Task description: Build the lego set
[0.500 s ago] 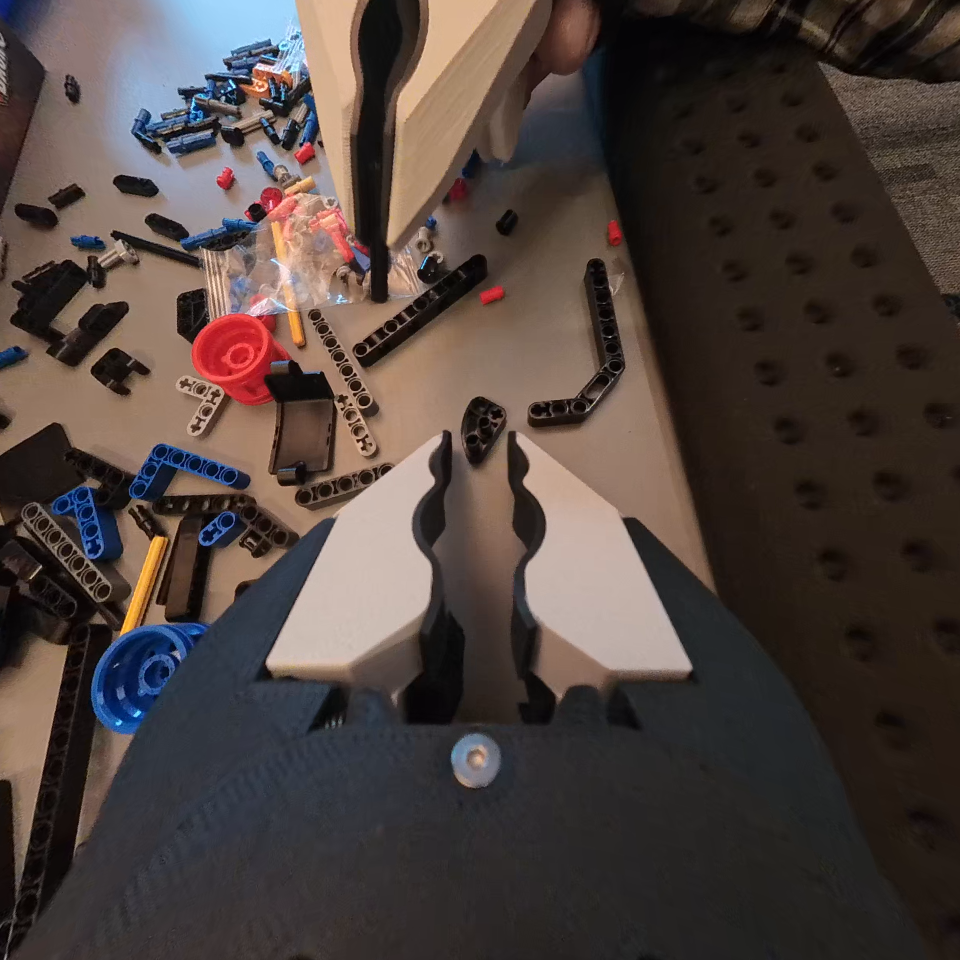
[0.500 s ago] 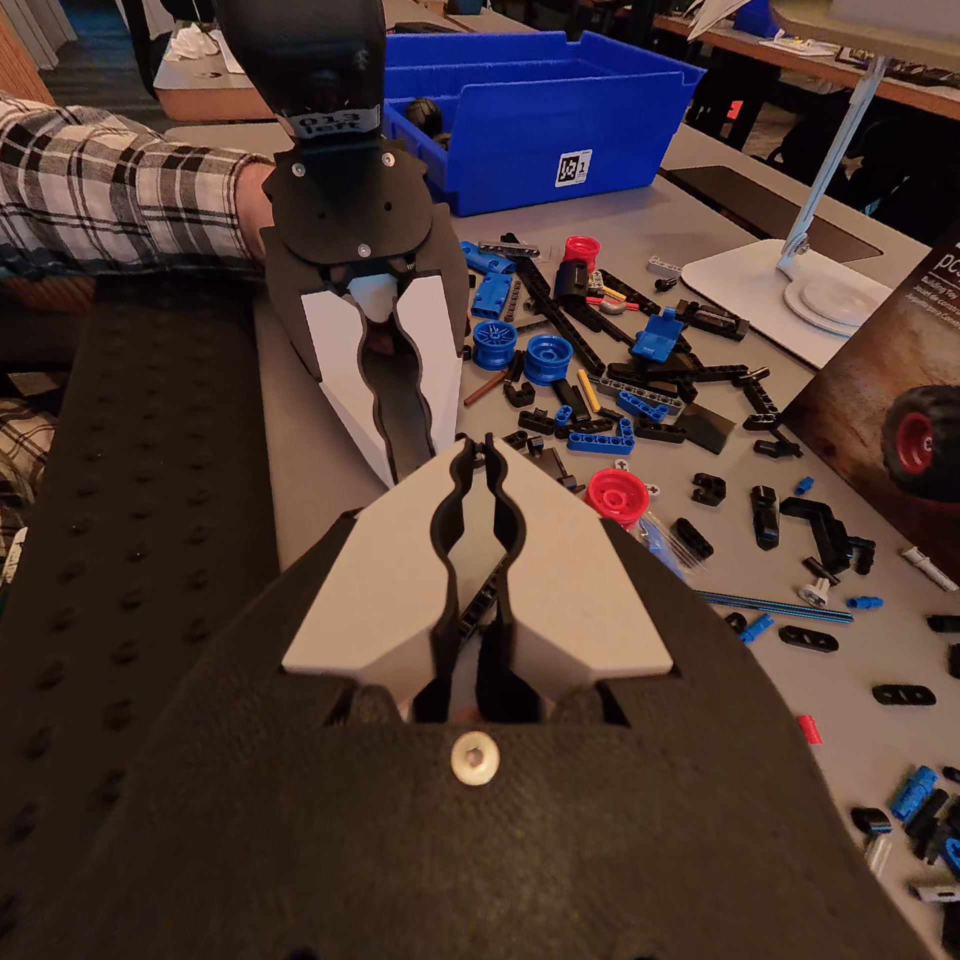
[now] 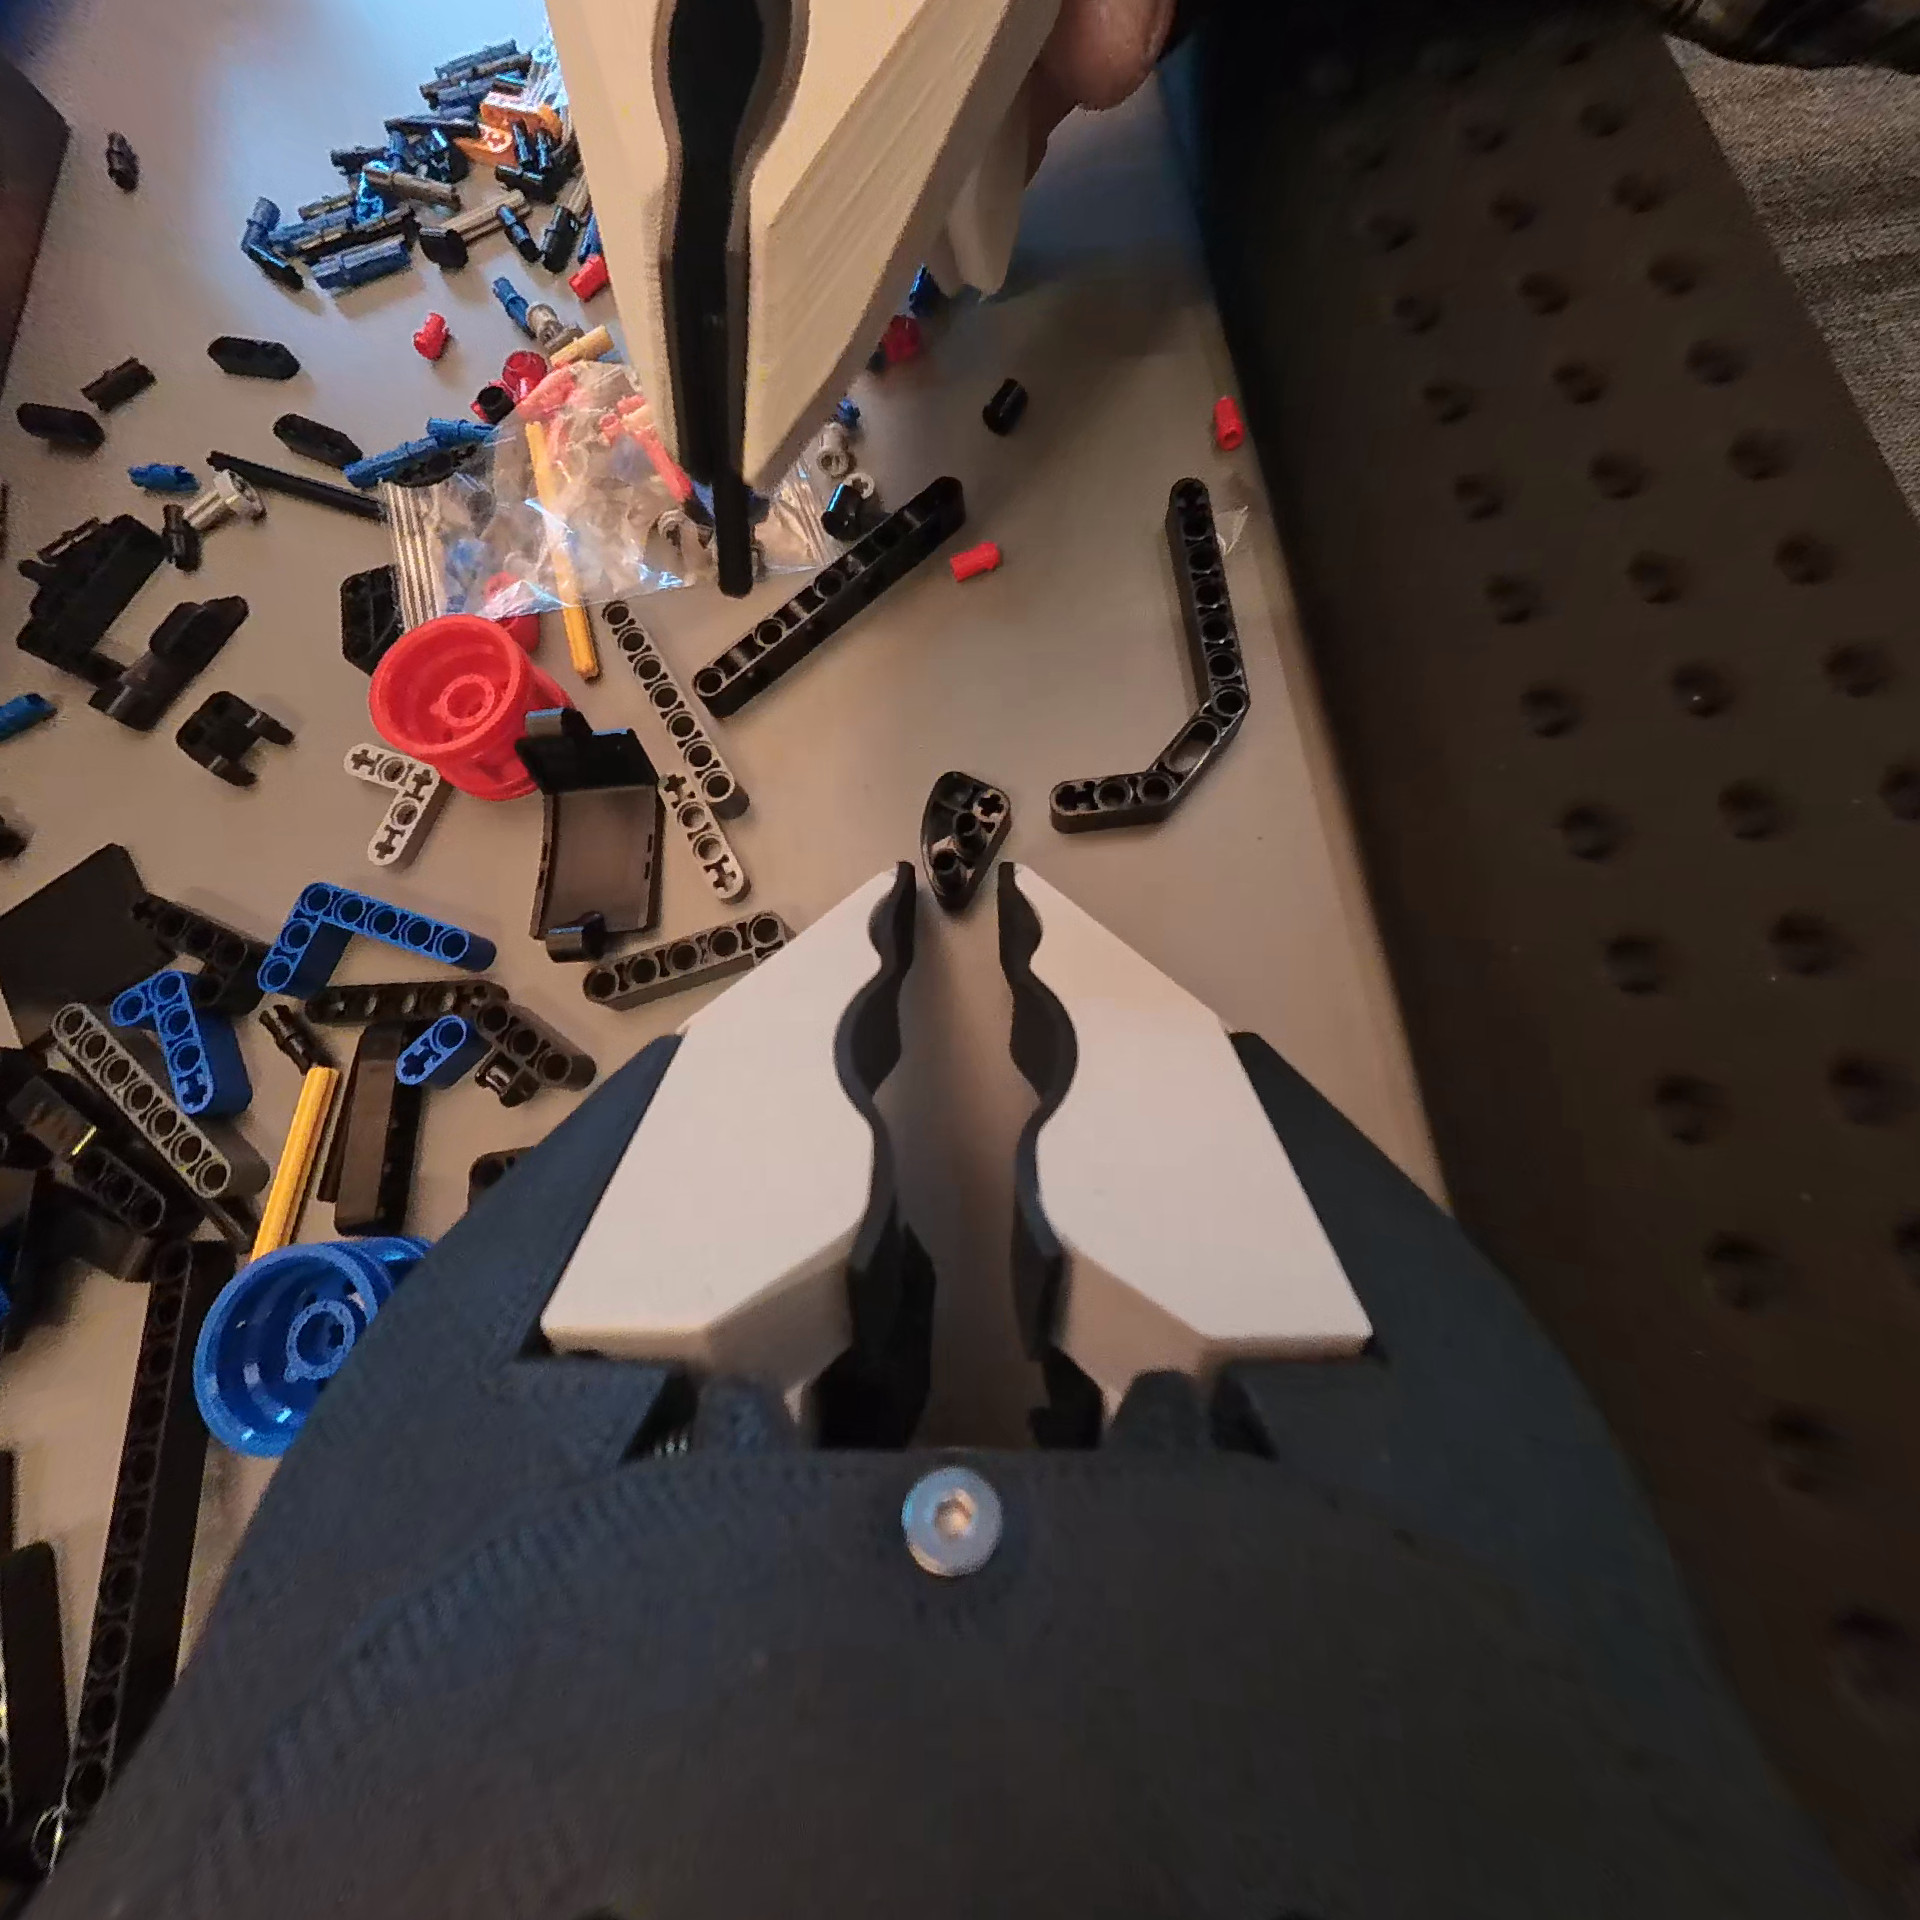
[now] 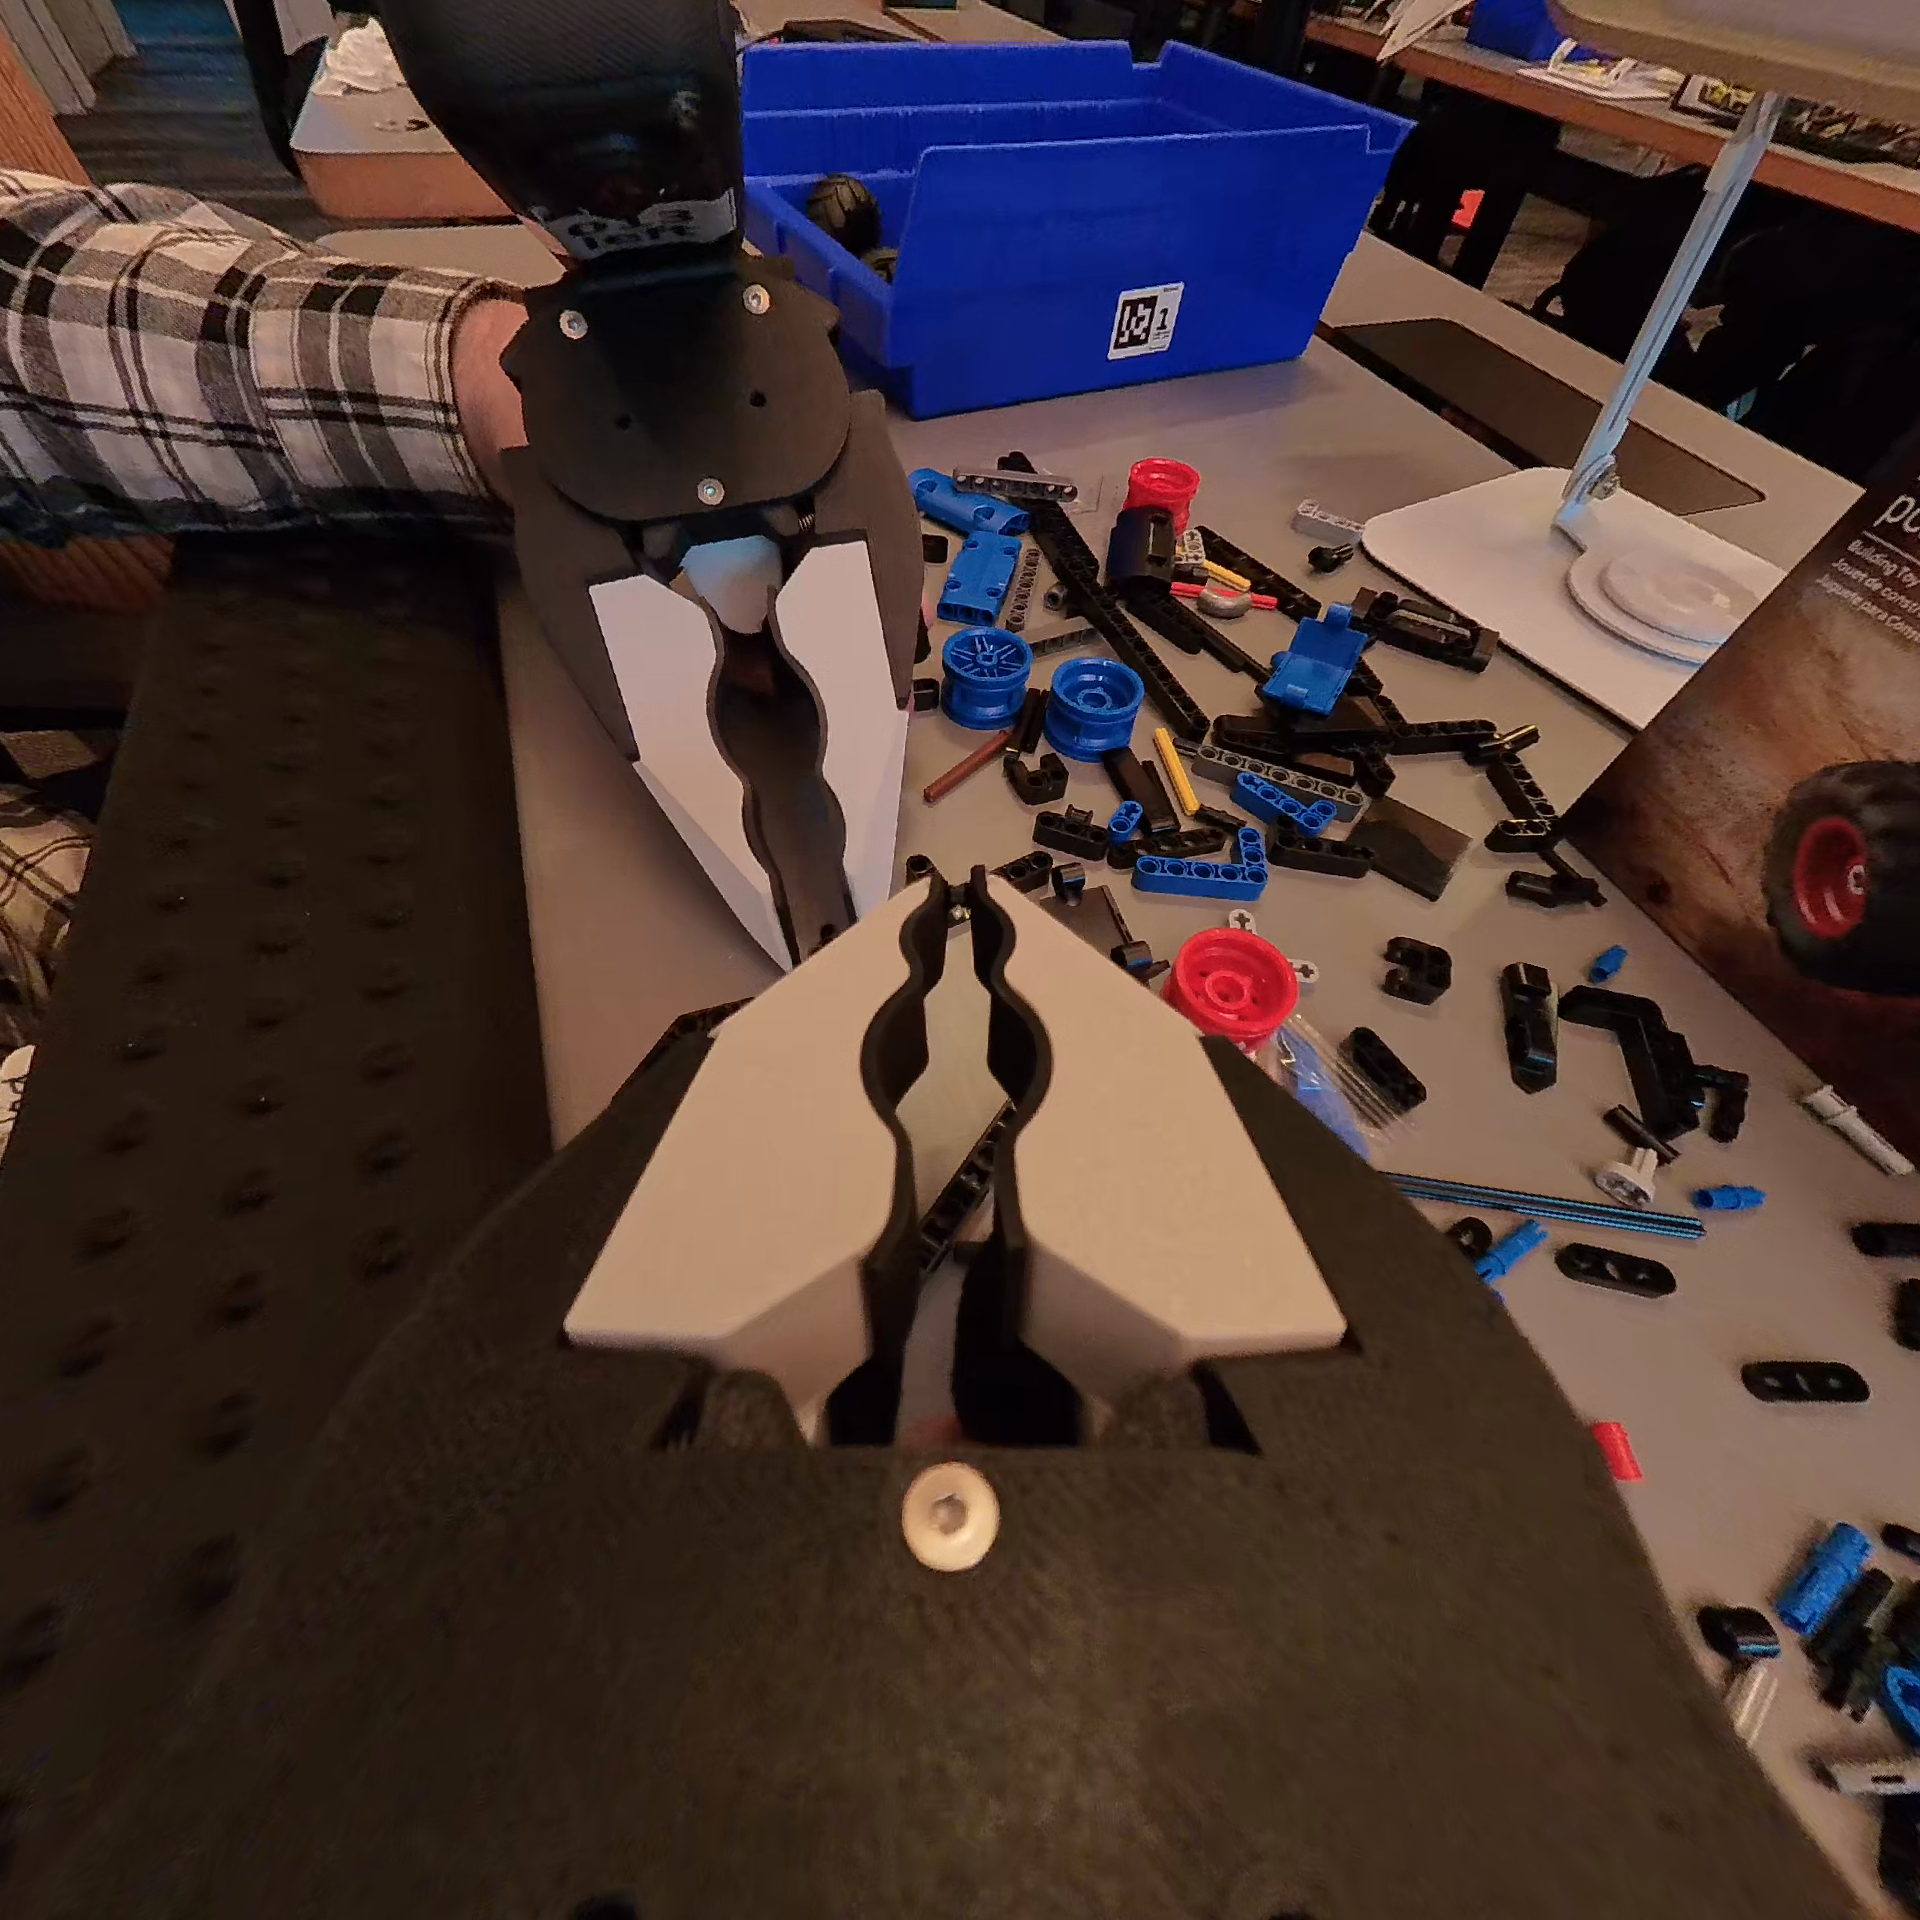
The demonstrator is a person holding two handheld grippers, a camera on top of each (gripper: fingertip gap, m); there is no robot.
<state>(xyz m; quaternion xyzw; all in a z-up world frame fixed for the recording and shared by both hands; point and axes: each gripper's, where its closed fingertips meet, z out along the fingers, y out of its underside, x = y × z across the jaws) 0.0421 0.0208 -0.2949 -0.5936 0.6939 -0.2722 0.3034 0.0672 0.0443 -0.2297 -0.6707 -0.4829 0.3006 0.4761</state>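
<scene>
Dim, warm light is falling from above; wide-angle edges are bending, and far-right pieces are blurring.

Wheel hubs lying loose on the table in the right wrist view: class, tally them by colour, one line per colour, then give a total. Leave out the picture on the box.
Red wheel hubs: 2
Blue wheel hubs: 2
Total: 4

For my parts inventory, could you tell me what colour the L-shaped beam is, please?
Blue: the L-shaped beam shows best in the left wrist view.
</scene>
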